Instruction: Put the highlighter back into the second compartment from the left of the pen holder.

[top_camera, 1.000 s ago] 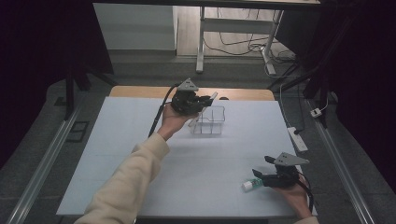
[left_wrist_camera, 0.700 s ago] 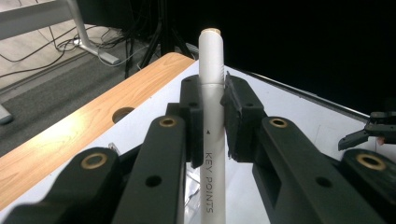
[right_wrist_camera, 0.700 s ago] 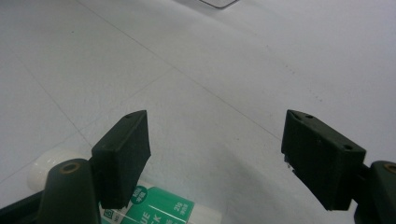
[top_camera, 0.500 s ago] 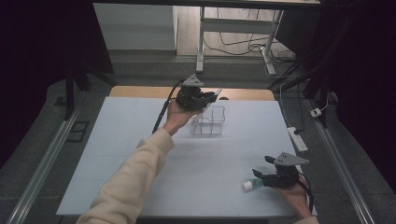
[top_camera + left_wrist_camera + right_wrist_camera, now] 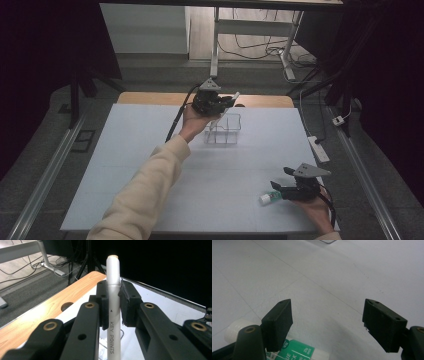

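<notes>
My left gripper (image 5: 226,101) hovers over the far edge of a clear plastic box (image 5: 223,130) at the middle back of the white table top (image 5: 150,165). It is shut on a white pen (image 5: 112,277) printed "KEY POINTS", which stands up between the pads (image 5: 103,302) and sticks out past them. The pen (image 5: 234,96) points far right. At the front right, my right gripper (image 5: 278,189) rests low on the table, open. A glue stick (image 5: 295,353) with a green label and white cap lies by its left jaw, untouched; the glue stick (image 5: 268,198) lies on its side.
A wooden desk top (image 5: 150,98) with a round hole (image 5: 66,306) runs behind the white surface. A white power strip (image 5: 318,148) lies on the floor to the right. Desk legs and cables stand beyond the far edge.
The left gripper with the pen has edged slightly to the far right, over the clear box. The right gripper has stayed where it was.
</notes>
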